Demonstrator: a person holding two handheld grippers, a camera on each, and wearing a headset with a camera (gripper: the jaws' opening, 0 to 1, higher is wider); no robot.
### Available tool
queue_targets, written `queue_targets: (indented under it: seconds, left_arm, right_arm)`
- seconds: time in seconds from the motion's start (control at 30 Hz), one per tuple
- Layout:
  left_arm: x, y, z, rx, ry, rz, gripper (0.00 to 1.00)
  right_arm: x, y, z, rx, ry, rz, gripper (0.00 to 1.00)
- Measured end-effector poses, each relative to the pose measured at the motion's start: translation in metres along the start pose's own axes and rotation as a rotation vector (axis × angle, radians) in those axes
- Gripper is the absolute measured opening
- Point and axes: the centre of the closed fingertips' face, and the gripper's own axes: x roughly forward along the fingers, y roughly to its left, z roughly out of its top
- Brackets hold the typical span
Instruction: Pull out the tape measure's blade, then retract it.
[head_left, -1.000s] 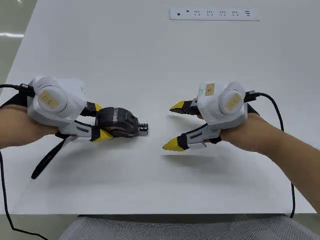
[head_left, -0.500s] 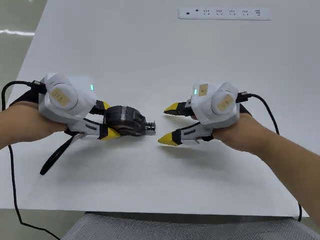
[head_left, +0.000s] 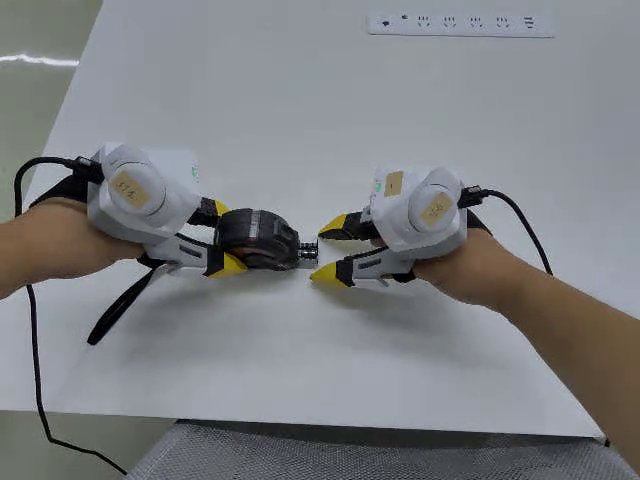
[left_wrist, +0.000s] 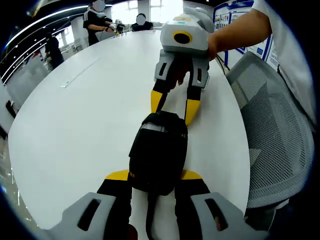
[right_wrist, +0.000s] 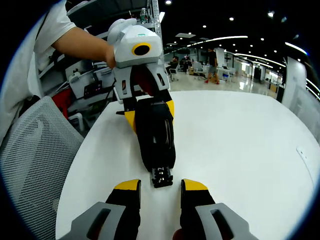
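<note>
I see a white table (head_left: 300, 100) under the right gripper (head_left: 328, 250), with a white power strip (head_left: 459, 23) lying well beyond it near the far edge. A grey mesh chair (left_wrist: 270, 130) stands at the table edge nearest the gripper. Ahead of the gripper, spotlights (right_wrist: 231, 19) dot a dark ceiling.

Bright, even overhead light casts soft shadows on the white table (head_left: 300, 100); gripper views warp at edges.

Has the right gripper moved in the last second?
Yes. Measured against the power strip, the right gripper has moved left, toward the tape measure.
</note>
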Motion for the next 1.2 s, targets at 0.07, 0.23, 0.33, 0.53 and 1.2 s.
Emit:
queue_targets:
  seconds: [0.07, 0.23, 0.33, 0.53, 1.2]
  left_arm:
    - [0.0001, 0.0001, -0.0002, -0.001, 0.000, 0.000, 0.28]
    - [0.0004, 0.0002, -0.0004, -0.001, 0.001, 0.001, 0.28]
    - [0.0004, 0.0002, -0.0003, 0.001, 0.001, 0.001, 0.28]
    - [0.0004, 0.0002, -0.0002, 0.000, 0.001, 0.000, 0.28]
    - [0.0008, 0.0008, -0.0005, 0.004, 0.004, 0.004, 0.27]
  right_arm:
    - [0.0019, 0.0000, 0.0008, -0.014, 0.001, 0.003, 0.24]
    - [0.0061, -0.0004, 0.0021, -0.033, -0.001, 0.004, 0.19]
    - [0.0081, 0.0006, 0.0021, -0.029, -0.002, 0.012, 0.16]
    - [0.0086, -0.0020, 0.0034, -0.028, -0.008, 0.010, 0.13]
    - [0.0096, -0.0027, 0.0038, -0.063, -0.009, 0.004, 0.11]
